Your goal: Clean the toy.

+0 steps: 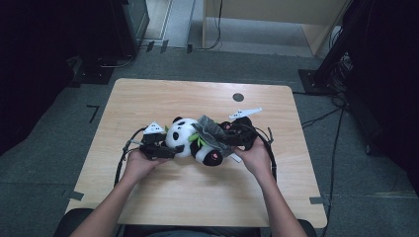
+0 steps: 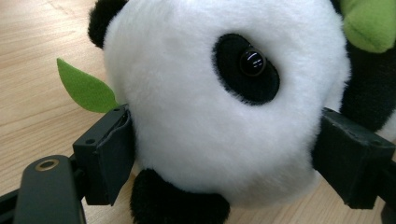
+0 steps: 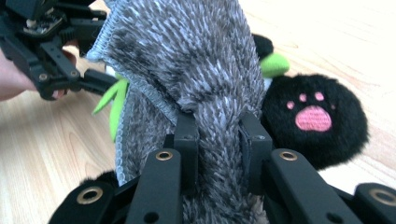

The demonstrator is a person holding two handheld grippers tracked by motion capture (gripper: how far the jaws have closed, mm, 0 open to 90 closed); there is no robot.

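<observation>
A plush panda (image 1: pixel 185 140) is being held near the middle of a wooden table (image 1: pixel 163 197), between the two grippers. No container is being seen on the table; the panda is lying directly on the light wood.

The white head of the panda (image 2: pixel 219 116) is being clamped by the left gripper (image 2: pixel 224 154): one black pad is being pressed into the fur on each side of the head, and the soft fur is being bulged around them. In the high view the left gripper (image 1: pixel 160 148) is being kept at the left side of the toy.

A grey cloth (image 3: pixel 201 70) is being pinched by the right gripper (image 3: pixel 218 140). Its jaws are being closed tightly on a fold of this cloth, which is rising between the pads and spreading above them. In the high view the cloth (image 1: pixel 213 132) is being draped over the body of the panda, with the right gripper (image 1: pixel 237 136) just beside it.

The cloth is looking shaggy, with short grey and white fibres and a stitched edge. The panda is being made of fluffy black and white plush, with a glossy round eye (image 2: pixel 252 61), a pink paw print on a round black foot (image 3: pixel 315 126) and flat green felt leaves (image 2: pixel 84 88).
</observation>
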